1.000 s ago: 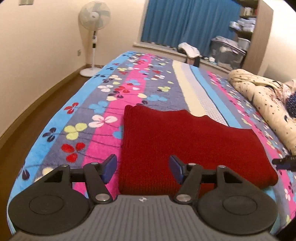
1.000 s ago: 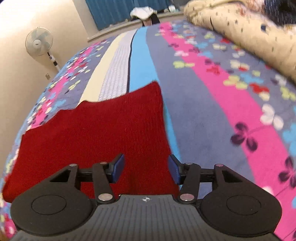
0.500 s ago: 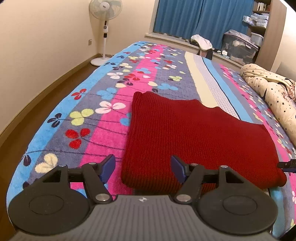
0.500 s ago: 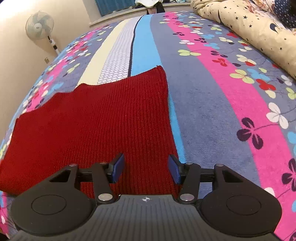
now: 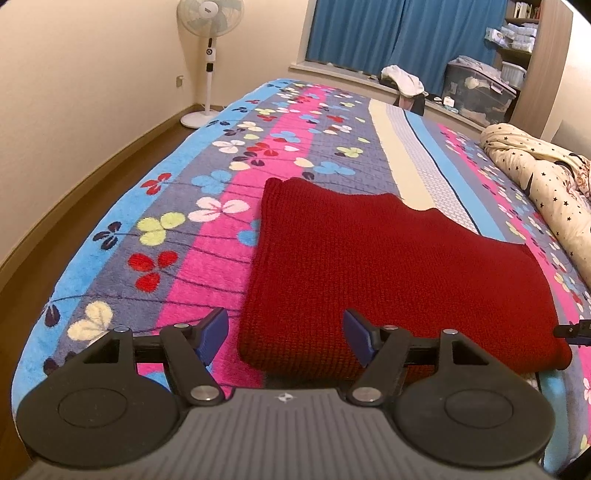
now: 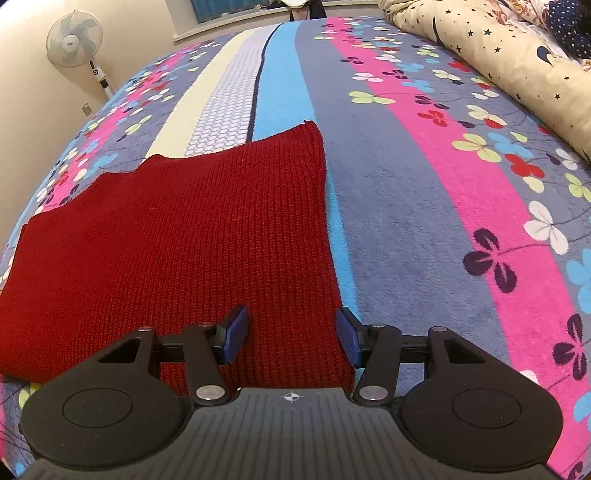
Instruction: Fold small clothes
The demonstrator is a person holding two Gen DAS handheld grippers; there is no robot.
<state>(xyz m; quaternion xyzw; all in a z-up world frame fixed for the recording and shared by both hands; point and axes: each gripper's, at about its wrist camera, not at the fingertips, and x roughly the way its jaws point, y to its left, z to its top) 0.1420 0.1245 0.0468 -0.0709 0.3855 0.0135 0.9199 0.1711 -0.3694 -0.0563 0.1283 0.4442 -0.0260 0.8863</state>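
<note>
The bed [image 5: 207, 240] with its loud striped, clover-print blanket fills most of both views, and compared with a second ago the cameras have tipped up and backed off a bit, so more of the room shows in the left wrist view: the blue curtain [image 5: 388, 33], the standing fan [image 5: 209, 22] by the wall, and shelves at the far right. The cream star-print duvet [image 6: 498, 55] is bunched along the right side of the bed, well apart from the clothing.

The red knit sweater [image 5: 388, 266] lies flat and folded into a rough rectangle near the front edge of the bed, same spot as before; it hasn't shifted, it just looks lower in the pictures because the views rose. Its far edge has a step where one layer sits a bit short of the other.

The left gripper [image 5: 286, 341] hangs over the sweater's near left corner, jaws spread wide and holding nothing, same gap as a second ago. Its left finger is over the pink stripe, its right finger over the knit. The right gripper [image 6: 291, 334] is also spread and empty, over the sweater's near right corner, with its right finger at the sweater's right edge. Whether either one touches the fabric can't be told.
</note>
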